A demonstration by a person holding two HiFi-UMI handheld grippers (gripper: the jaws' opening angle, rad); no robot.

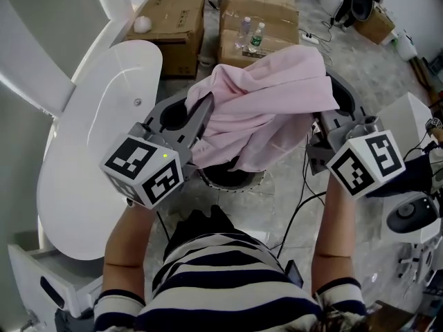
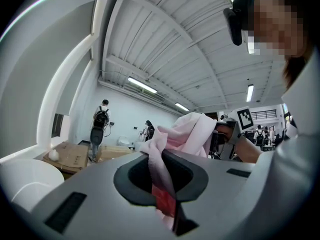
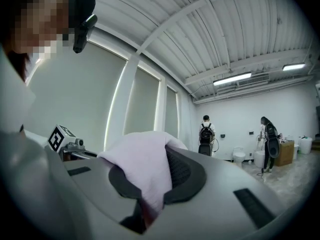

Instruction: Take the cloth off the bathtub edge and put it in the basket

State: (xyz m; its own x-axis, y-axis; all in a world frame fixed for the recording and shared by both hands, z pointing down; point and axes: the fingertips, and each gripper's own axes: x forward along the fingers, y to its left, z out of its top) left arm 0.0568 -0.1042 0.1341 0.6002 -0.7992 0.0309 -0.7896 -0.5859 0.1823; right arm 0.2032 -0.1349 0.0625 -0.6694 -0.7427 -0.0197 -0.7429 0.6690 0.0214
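A pink cloth [image 1: 266,95] hangs stretched between my two grippers, clear of the white bathtub [image 1: 97,158] at the left. My left gripper [image 1: 202,113] is shut on the cloth's left part, and in the left gripper view the fabric [image 2: 182,134] is pinched between the closed jaws [image 2: 159,176]. My right gripper [image 1: 315,126] is shut on the right part, and there too the cloth [image 3: 142,166] spills out of the closed jaws [image 3: 149,186]. Directly under the hanging cloth sits the dark round basket [image 1: 232,178], mostly hidden by it.
Cardboard boxes [image 1: 173,19] with two bottles [image 1: 250,34] stand beyond the basket, and a white ball [image 1: 142,24] lies on one of them. Cables [image 1: 297,213] run over the floor at the right beside white equipment [image 1: 415,213]. People stand far off by the back wall [image 3: 206,134].
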